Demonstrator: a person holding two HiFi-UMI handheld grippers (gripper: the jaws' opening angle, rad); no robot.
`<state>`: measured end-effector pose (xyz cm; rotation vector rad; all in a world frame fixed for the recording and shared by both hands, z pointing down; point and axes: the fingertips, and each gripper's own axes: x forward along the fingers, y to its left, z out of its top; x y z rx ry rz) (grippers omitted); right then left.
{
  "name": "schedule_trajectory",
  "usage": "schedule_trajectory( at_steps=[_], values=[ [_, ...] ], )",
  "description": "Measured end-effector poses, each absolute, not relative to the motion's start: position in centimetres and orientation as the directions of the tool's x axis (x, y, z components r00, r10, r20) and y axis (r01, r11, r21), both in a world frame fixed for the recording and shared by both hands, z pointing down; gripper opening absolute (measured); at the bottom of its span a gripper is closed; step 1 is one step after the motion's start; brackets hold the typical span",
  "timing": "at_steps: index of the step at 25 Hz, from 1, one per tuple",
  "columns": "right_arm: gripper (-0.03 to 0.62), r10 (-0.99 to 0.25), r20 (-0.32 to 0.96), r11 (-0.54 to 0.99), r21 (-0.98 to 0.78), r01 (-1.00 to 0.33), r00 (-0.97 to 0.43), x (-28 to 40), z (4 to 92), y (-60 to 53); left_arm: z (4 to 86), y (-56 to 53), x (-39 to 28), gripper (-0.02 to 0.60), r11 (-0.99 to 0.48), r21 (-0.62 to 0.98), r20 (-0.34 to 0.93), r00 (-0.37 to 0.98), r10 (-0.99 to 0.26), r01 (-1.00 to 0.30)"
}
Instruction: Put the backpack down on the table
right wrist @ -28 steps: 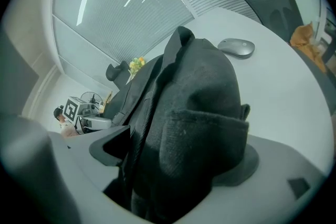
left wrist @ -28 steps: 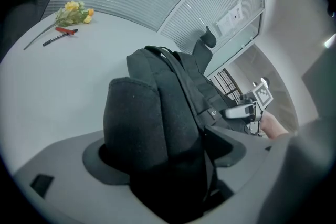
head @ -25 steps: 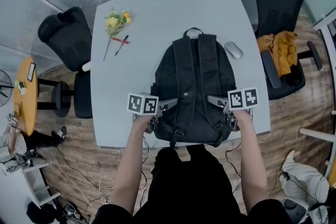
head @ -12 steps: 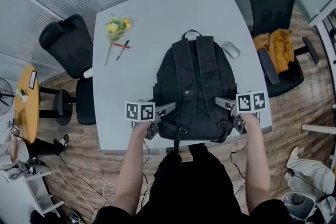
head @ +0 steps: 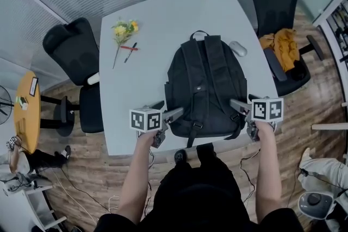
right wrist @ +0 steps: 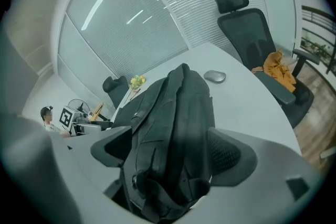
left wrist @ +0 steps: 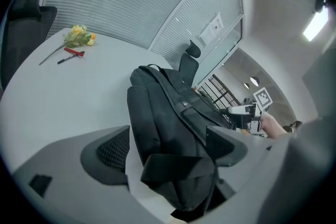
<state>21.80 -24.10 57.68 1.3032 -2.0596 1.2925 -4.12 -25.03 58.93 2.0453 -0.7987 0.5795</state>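
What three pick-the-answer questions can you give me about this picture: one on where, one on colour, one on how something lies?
1. Where is the mouse? A on a chair; B right of the backpack; C on the floor.
2. What colour is the flower? A yellow; B blue; C white.
3. How does the backpack lie? A standing upright; B straps down; C flat, straps up.
Answers: B, the mouse sits on the table by the backpack's right side; A, its blooms are yellow; C, both straps face up in the head view.

Both forearms are reaching forward, left gripper (head: 173, 107) and right gripper (head: 235, 108) angling inward toward each other, jaws standing wide apart.
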Motion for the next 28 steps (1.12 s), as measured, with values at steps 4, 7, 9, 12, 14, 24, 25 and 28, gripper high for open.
schedule_trajectory(
  at_steps=[4, 7, 9, 12, 14, 24, 25, 28],
  values=[
    [0.439, -0.568, 0.689, 0.157, -0.448, -0.880, -0.451, 20.3, 55.4, -22.6, 56.4, -23.8, -4.5, 0.433, -0.500, 0.528, 0.602, 0.718, -0.350, -0.686],
    [0.410, -0.620, 0.667, 0.159, -0.410, -0.898, -0.414, 18.9, 53.6, -21.4, 54.4, -22.8, -4.8, 0.431, -0.549, 0.503, 0.571, 0.734, -0.369, -0.667],
    [0.394, -0.637, 0.658, 0.164, -0.393, -0.905, -0.401, 17.9, 52.8, -20.2, 53.4, -21.8, -5.1, 0.430, -0.576, 0.486, 0.557, 0.741, -0.375, -0.657],
    [0.368, -0.657, 0.643, 0.178, -0.375, -0.910, -0.393, 16.1, 51.6, -18.3, 51.9, -20.3, -5.6, 0.426, -0.607, 0.470, 0.528, 0.755, -0.388, -0.640],
    [0.353, -0.674, 0.630, 0.186, -0.362, -0.913, -0.387, 14.9, 50.7, -17.1, 50.9, -19.3, -5.8, 0.422, -0.626, 0.464, 0.506, 0.768, -0.392, -0.626],
    [0.227, -0.758, 0.539, 0.227, -0.310, -0.923, -0.368, 9.3, 46.9, -11.2, 46.4, -14.3, -7.5, 0.314, -0.703, 0.414, 0.415, 0.808, -0.419, -0.578],
    [0.215, -0.766, 0.529, 0.229, -0.306, -0.924, -0.365, 8.9, 46.6, -10.7, 46.0, -13.8, -7.6, 0.299, -0.712, 0.407, 0.407, 0.811, -0.420, -0.573],
    [0.190, -0.790, 0.499, 0.232, -0.295, -0.927, -0.356, 7.8, 45.8, -9.1, 45.1, -12.6, -7.9, 0.247, -0.730, 0.383, 0.387, 0.816, -0.430, -0.566]
  ],
)
